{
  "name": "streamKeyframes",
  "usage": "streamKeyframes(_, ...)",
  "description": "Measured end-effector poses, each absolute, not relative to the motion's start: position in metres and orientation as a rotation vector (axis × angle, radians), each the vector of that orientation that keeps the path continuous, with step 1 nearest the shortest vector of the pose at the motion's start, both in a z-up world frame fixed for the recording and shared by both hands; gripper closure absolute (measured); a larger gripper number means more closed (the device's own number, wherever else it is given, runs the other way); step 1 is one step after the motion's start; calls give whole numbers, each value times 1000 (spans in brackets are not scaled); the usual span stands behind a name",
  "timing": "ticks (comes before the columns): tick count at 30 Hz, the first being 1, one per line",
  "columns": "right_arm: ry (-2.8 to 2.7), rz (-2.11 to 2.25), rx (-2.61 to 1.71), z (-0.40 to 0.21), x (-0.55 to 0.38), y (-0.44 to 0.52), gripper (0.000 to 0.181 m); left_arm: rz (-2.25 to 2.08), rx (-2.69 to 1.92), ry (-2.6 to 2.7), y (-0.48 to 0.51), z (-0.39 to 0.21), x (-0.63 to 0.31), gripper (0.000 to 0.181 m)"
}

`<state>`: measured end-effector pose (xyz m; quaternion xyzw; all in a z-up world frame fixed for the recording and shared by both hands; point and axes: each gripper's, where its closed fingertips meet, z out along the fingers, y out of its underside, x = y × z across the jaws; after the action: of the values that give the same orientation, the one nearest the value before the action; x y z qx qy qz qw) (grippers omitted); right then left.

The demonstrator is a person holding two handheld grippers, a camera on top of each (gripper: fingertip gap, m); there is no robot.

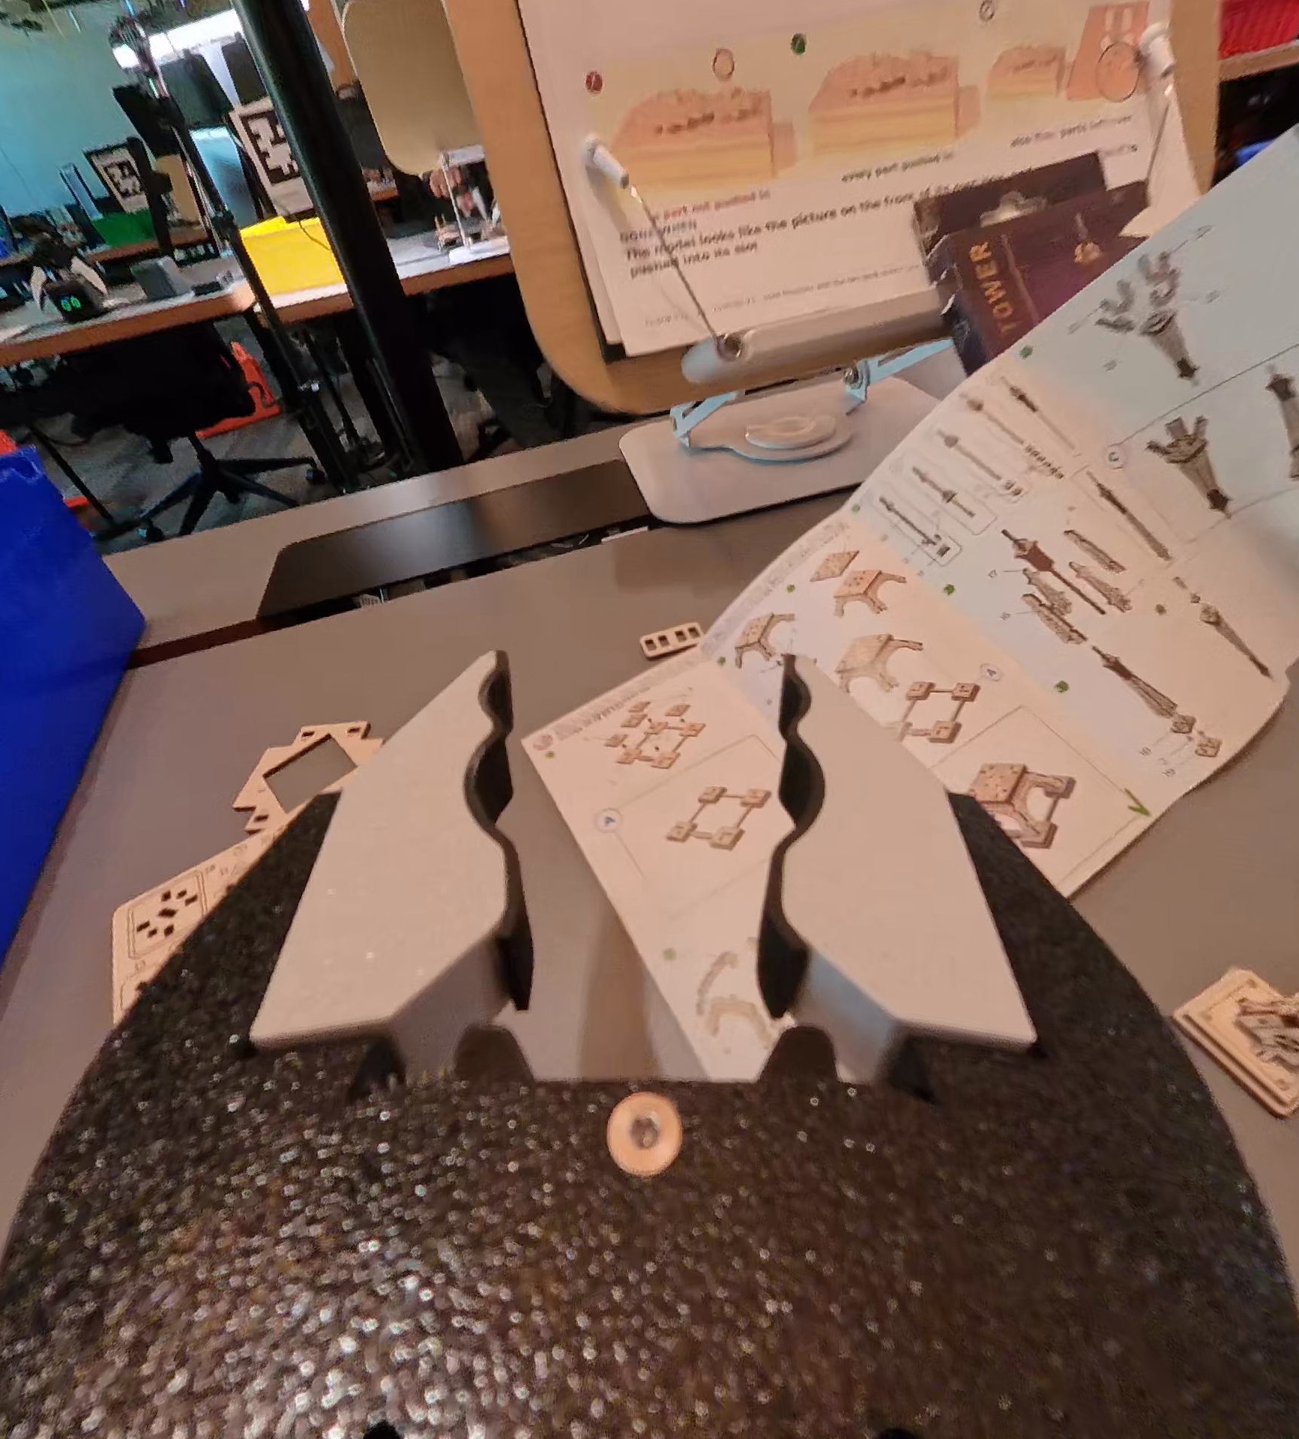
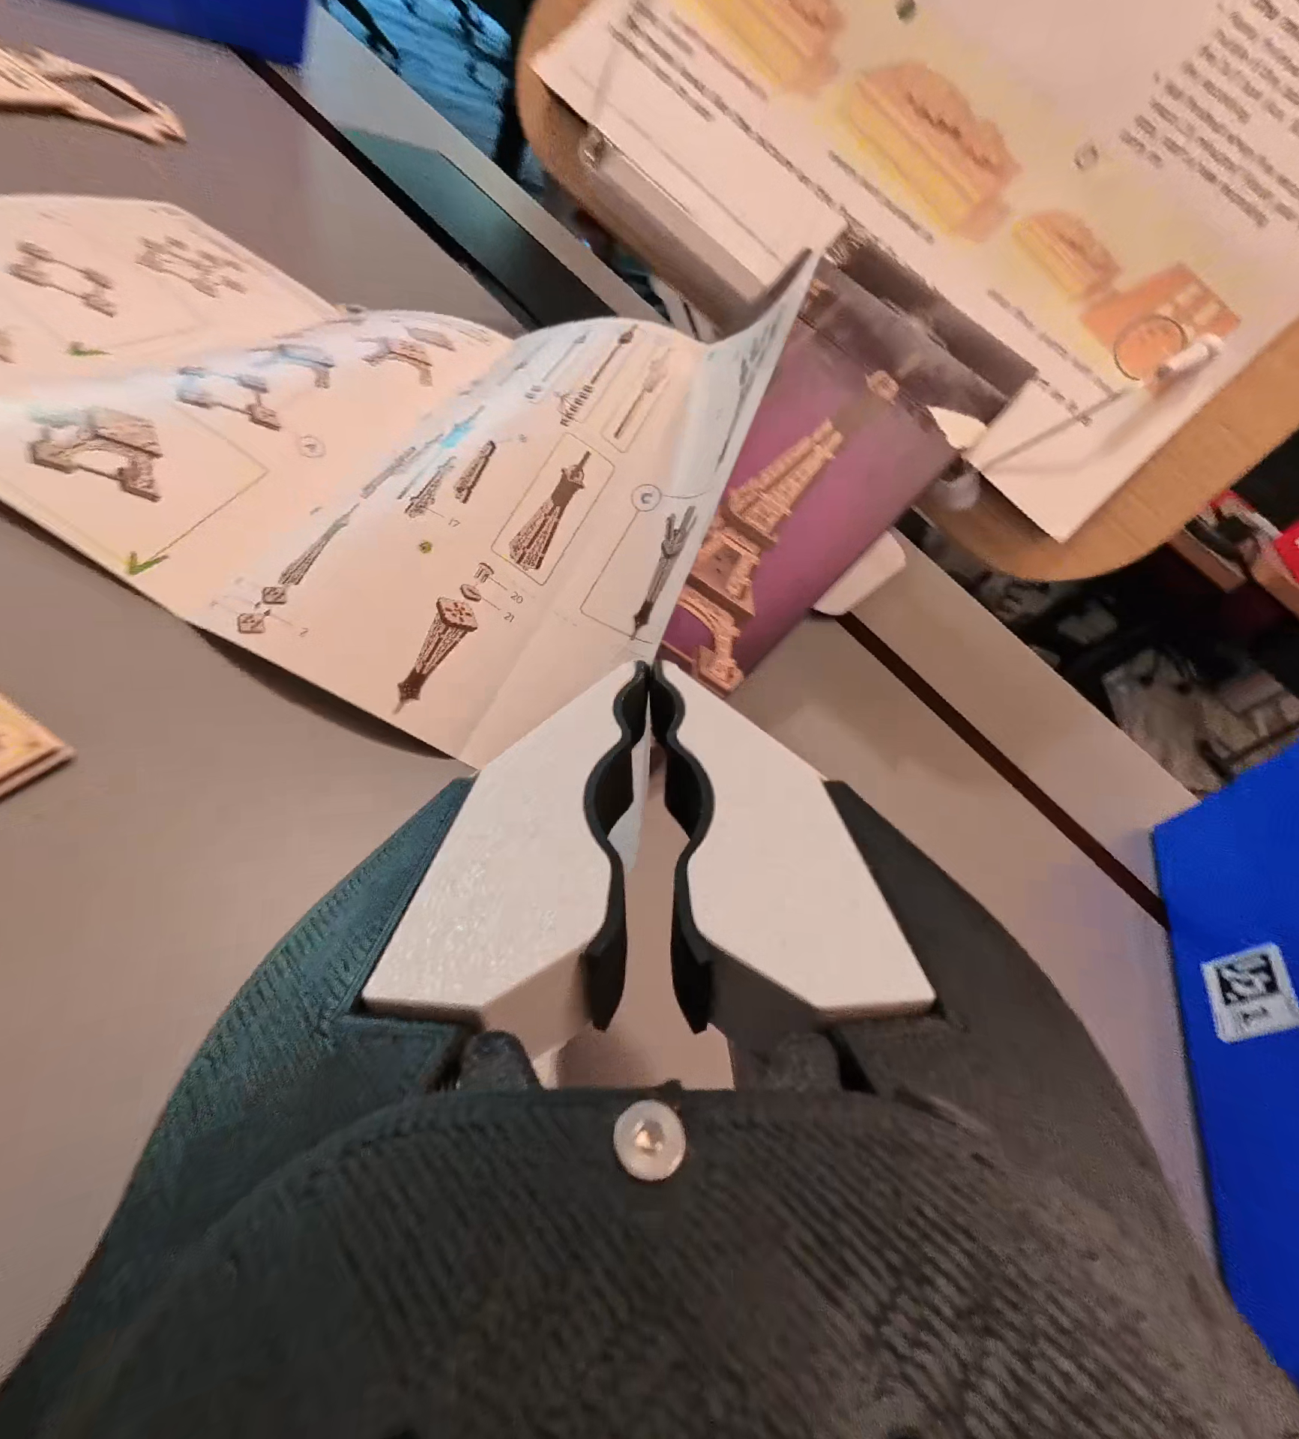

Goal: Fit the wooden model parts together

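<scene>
on the grey table (image 1: 552,623) a folded instruction sheet (image 1: 942,701) lies spread, and the right tool (image 2: 650,677) is clenched on its near edge, lifting one panel upright against the model's box (image 2: 825,498). the left tool (image 1: 646,685) hovers released and empty over the sheet's left end. no wooden part is held: a small slotted strip (image 1: 673,642) lies just beyond the sheet, cut-out frames (image 1: 303,771) sit left, partly hidden by the left tool, and a part-built base (image 1: 1269,1028) rests at the right edge. this looks like a pause to consult or reposition the sheet rather than a fitting step; next, i judge, the right tool must let the paper go and each tool must pick up a part to mate. blue bins (image 1: 7,701) flank the table, a stand (image 1: 747,436) holds a reference page (image 1: 786,233), and other desks and chairs fill the room behind.
</scene>
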<state>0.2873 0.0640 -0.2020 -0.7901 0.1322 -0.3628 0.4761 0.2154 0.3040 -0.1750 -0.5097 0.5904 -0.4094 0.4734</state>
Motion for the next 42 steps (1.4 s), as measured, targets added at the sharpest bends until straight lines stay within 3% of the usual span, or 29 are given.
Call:
streamKeyframes(5, 409, -768, -2043, -216, 297, 58, 178, -1133, -1183, 1564, 267, -162, 200, 124)
streamKeyframes(8, 458, -727, -2125, -218, 290, 46, 124, -1334, -1137, 1750, 223, -161, 174, 133)
streamKeyframes(11, 475, -727, -2115, -200, 271, 27, 112, -1453, -1104, 2001, 187, -174, 134, 140)
streamKeyframes(14, 468, -584, -2093, -189, 232, 23, 107, -1308, -1114, 2192, 179, -198, 104, 148)
streamKeyframes(15, 454, -493, -2080, -190, 213, 30, 111, -1252, -1107, 2227, 178, -204, 97, 151)
streamKeyframes(17, 287, -271, -2116, -203, 161, 53, 151, -1194, -1070, 2306, 169, -214, 85, 156)
streamKeyframes(19, 227, -157, -2158, -221, 133, 68, 160, -1168, -1064, 2361, 160, -224, 79, 159)
streamKeyframes(23, 249, -12, -2207, -242, 116, 86, 154, -1122, -1152, 2357, 155, -233, 84, 159)
streamKeyframes(27, 221, 42, -2192, -240, 113, 95, 172, -1120, -1153, 2377, 150, -234, 84, 161)
streamKeyframes(42, 84, 76, -2369, -246, 112, 99, 172, -943, -1117, 2583, 143, -243, 85, 167)
